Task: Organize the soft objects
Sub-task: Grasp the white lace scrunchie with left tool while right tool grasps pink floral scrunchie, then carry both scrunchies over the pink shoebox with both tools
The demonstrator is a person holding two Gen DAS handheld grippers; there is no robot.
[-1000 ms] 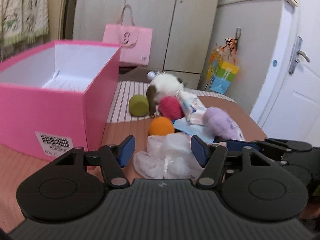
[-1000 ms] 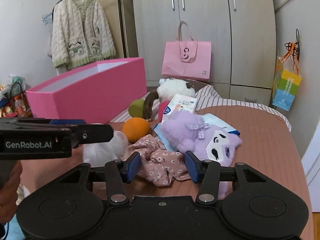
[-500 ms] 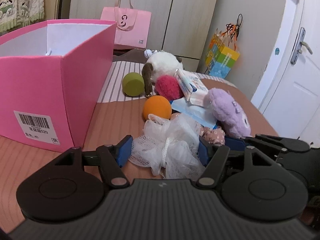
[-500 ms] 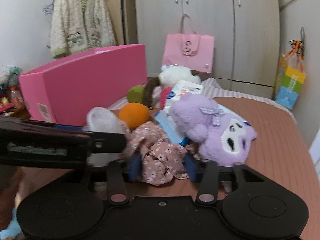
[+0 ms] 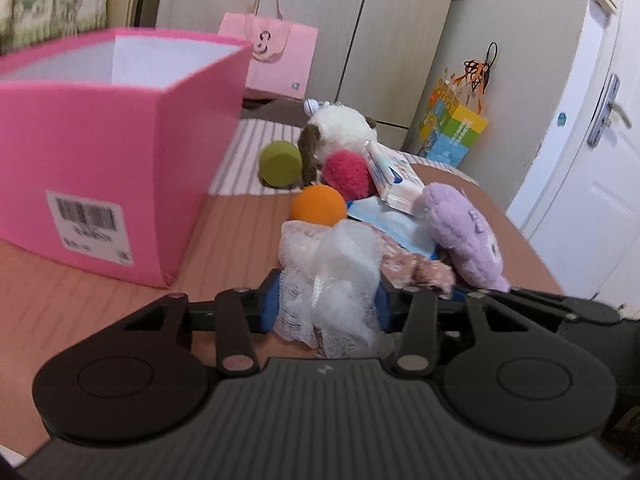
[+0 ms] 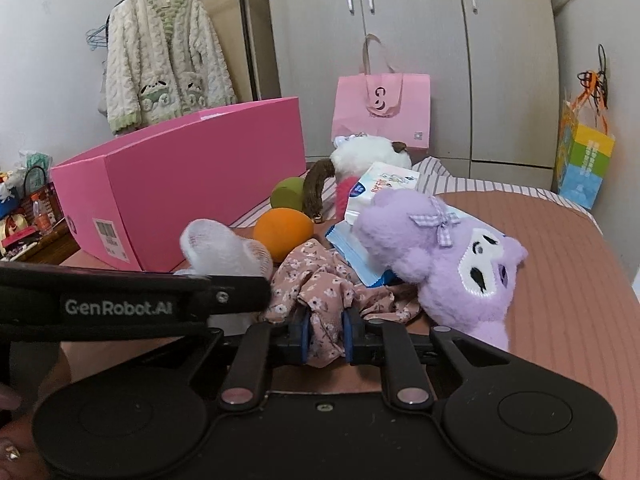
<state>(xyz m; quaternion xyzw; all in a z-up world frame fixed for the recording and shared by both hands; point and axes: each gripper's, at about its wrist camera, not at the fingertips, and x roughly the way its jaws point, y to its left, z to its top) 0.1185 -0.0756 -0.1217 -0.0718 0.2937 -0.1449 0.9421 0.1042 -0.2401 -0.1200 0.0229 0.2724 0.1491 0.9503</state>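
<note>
Left gripper (image 5: 326,306) held level at lower centre, jaws clamped on white mesh puff (image 5: 332,276), right gripper (image 6: 325,334) at lower centre, jaws pinched on floral cloth (image 6: 320,292), pink box (image 5: 100,168) at left, purple plush (image 6: 452,264) at right.

White mesh pouf (image 5: 330,276) and floral scrunchie (image 6: 324,300) lie nearest; orange ball (image 5: 318,205), purple plush (image 6: 452,264) behind; pink box (image 5: 100,160) left.
</note>
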